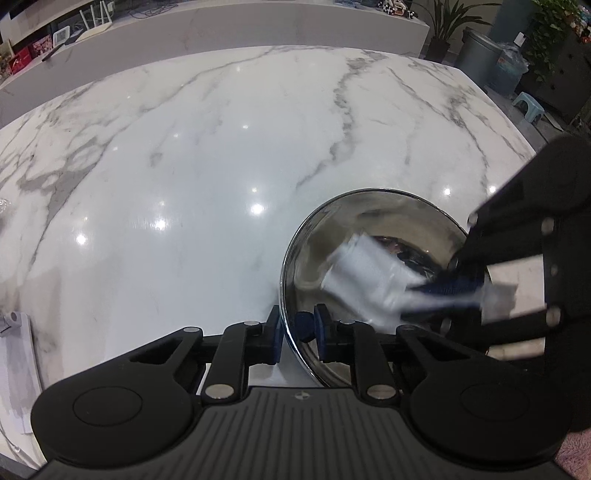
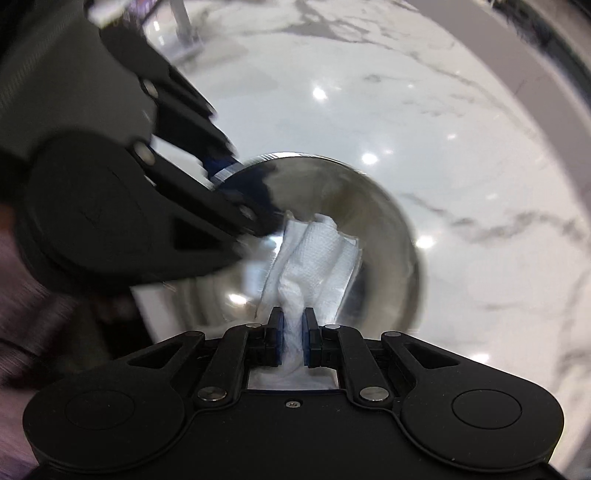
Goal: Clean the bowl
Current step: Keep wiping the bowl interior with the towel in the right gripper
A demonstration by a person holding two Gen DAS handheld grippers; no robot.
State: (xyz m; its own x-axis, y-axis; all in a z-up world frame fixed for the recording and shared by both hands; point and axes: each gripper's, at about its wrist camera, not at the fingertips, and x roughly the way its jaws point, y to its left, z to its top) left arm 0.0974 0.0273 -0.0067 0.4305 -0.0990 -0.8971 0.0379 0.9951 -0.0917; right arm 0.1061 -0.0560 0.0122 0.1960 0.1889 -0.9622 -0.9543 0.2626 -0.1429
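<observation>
A shiny steel bowl (image 1: 317, 251) stands on the white marble counter (image 1: 221, 147). My left gripper (image 1: 298, 334) is shut on the bowl's near rim, one pad outside and one inside. My right gripper (image 2: 293, 332) is shut on a folded white paper towel (image 2: 314, 258), which lies against the inside wall of the bowl (image 2: 376, 229). In the left wrist view the right gripper (image 1: 447, 291) comes in from the right and the towel (image 1: 365, 277) is blurred. In the right wrist view the left gripper (image 2: 225, 173) holds the rim at the upper left.
A white sheet or board (image 1: 14, 369) lies at the counter's left edge. A raised marble ledge (image 1: 221, 29) runs behind the counter. Plants, a grey bin (image 1: 476, 51) and a small stool (image 1: 528, 105) stand on the floor at the far right.
</observation>
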